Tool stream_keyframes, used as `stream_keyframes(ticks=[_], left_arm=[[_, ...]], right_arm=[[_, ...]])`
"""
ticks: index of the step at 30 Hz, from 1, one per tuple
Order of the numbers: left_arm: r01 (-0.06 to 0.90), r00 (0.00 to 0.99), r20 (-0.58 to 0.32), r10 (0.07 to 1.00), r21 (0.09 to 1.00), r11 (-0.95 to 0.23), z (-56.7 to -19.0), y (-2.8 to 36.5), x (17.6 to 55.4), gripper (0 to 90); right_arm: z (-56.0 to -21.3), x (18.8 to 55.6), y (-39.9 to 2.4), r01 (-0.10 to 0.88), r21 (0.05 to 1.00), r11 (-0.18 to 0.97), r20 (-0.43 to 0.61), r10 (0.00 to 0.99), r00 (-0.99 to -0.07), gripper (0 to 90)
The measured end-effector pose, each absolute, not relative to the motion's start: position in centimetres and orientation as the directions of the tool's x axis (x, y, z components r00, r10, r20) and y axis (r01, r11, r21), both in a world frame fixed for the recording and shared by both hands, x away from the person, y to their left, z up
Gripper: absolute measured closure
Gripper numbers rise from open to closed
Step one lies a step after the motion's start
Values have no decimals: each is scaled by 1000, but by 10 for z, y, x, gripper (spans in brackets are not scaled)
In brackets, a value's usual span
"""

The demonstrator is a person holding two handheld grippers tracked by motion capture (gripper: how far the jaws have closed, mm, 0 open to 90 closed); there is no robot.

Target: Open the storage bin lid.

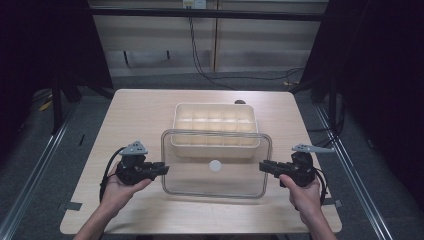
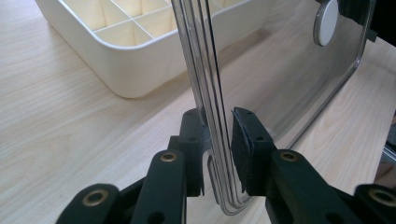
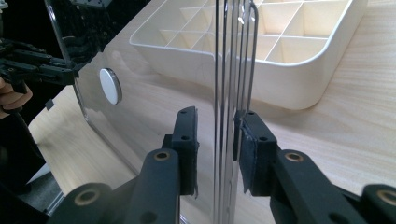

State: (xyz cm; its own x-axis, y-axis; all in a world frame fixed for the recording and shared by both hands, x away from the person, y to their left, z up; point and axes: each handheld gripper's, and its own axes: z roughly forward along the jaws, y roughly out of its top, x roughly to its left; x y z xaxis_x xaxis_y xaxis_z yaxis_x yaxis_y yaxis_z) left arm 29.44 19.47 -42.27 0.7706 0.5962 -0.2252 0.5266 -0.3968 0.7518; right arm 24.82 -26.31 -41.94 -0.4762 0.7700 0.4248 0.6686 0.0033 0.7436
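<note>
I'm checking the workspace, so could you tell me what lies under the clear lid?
Under the clear lid show bare wooden table and the near edge of the cream divided tray; nothing there looks hidden.

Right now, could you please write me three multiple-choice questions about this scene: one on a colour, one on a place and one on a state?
1. What colour is the compartment box?
A. black
B. cream
C. red

2. Where does the white round disc sit?
A. on the clear lid
B. inside the compartment box
C. under the compartment box

3. How do the left gripper and the right gripper stand to the clear lid?
A. both open, far from it
B. one alone holds it
C. each shut on one side edge

Answers:
1 B: its walls and dividers look pale cream in all the views.
2 A: the disc shows on the transparent pane in the high view.
3 C: each gripper view shows the lid's rim between the fingers.
</note>
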Motion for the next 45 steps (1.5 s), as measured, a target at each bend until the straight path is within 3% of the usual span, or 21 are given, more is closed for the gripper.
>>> stream_keyframes(ticks=[35,45], left_arm=[[569,782,-287,553,692,-445,-447,204,260,727],[552,791,-248,560,685,-476,-452,203,255,678]], right_arm=[[-448,223,-256,730,683,18,469,755,-458,704],[-453,221,-250,724,687,60,424,776,-466,680]])
